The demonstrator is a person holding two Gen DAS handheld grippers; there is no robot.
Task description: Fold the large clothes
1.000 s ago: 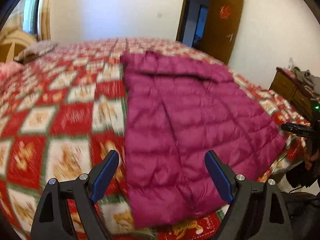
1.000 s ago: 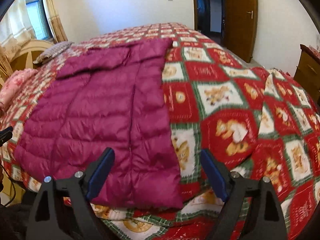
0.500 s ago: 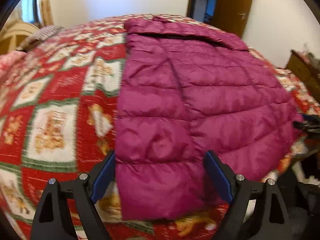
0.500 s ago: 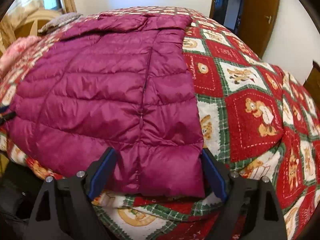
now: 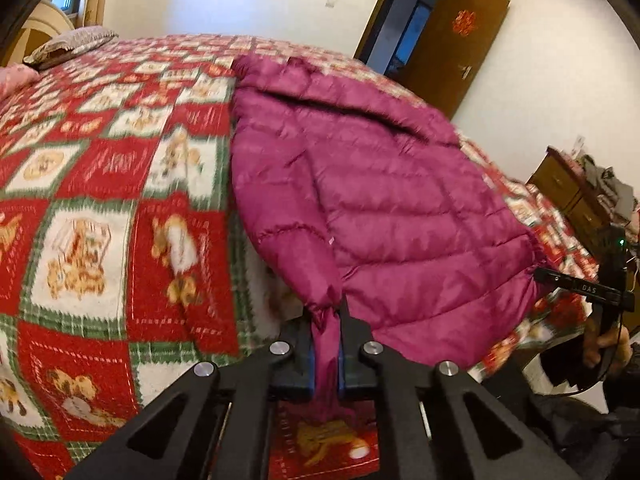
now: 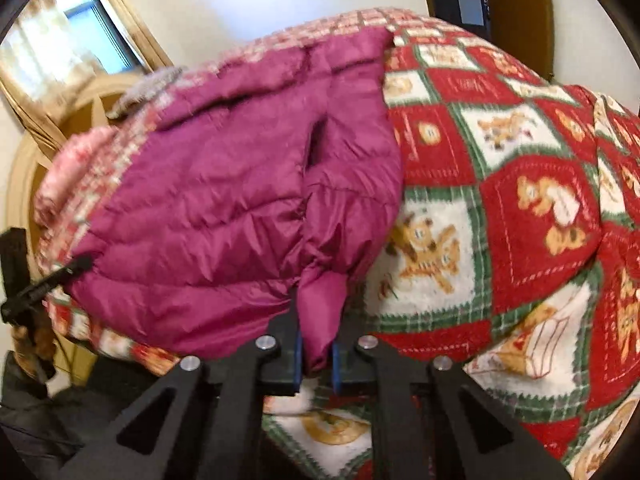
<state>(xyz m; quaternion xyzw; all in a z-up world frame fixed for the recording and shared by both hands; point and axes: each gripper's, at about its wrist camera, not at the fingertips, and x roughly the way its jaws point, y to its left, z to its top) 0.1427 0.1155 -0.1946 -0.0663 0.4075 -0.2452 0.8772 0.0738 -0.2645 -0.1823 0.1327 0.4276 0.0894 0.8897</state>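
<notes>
A magenta quilted puffer jacket (image 5: 380, 200) lies spread on the bed, hem towards me. My left gripper (image 5: 325, 344) is shut on the hem's left corner and has raised it off the bed. My right gripper (image 6: 316, 348) is shut on the hem's right corner, also raised; the jacket (image 6: 224, 200) bunches between the blue pads. In the left wrist view the right gripper (image 5: 580, 286) shows at the jacket's far edge. In the right wrist view the left gripper (image 6: 44, 284) shows at the left edge.
The bed carries a red, white and green bear-patterned blanket (image 5: 100, 200), also in the right wrist view (image 6: 520, 200). A pillow (image 5: 72, 42) lies at the headboard. A wooden dresser (image 5: 568, 192) stands right of the bed. A brown door (image 5: 456, 40) is open beyond.
Both grippers have gone from open, straddling the hem, to shut on its two corners. The hem corners have lifted off the blanket.
</notes>
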